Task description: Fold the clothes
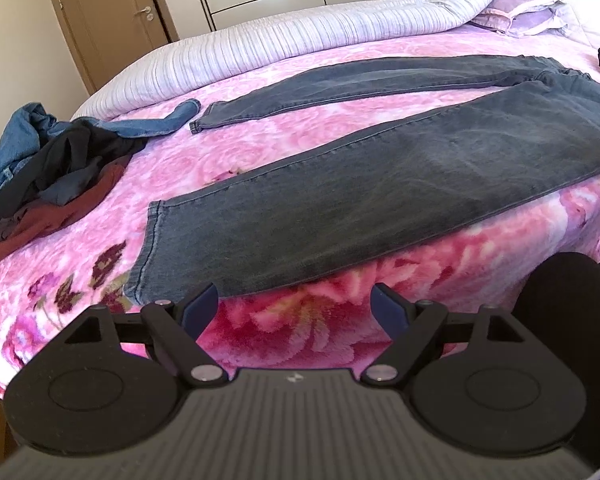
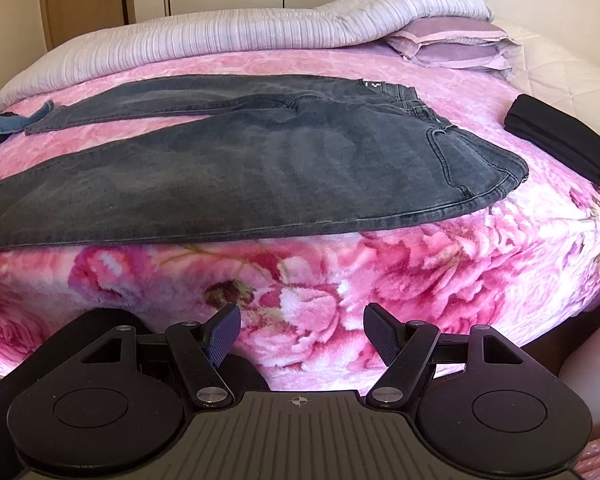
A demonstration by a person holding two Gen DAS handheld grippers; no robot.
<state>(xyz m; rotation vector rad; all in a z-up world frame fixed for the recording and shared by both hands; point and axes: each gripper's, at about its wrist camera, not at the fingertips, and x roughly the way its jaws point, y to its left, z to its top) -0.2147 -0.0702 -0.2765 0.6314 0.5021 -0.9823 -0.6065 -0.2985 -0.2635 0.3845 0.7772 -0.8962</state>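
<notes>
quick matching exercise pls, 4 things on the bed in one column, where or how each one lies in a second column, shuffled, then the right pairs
Things:
1. dark grey jeans
2. pile of clothes
3. purple pillows
4. black folded garment

Places or states:
A. heaped loosely at the left end of the bed
B. spread flat, legs apart, across the pink floral blanket
C. at the far right, partly under the pale ribbed cover
D. lying apart, to the right of the jeans' waistband

Pairs: 1-B, 2-A, 3-C, 4-D
</notes>
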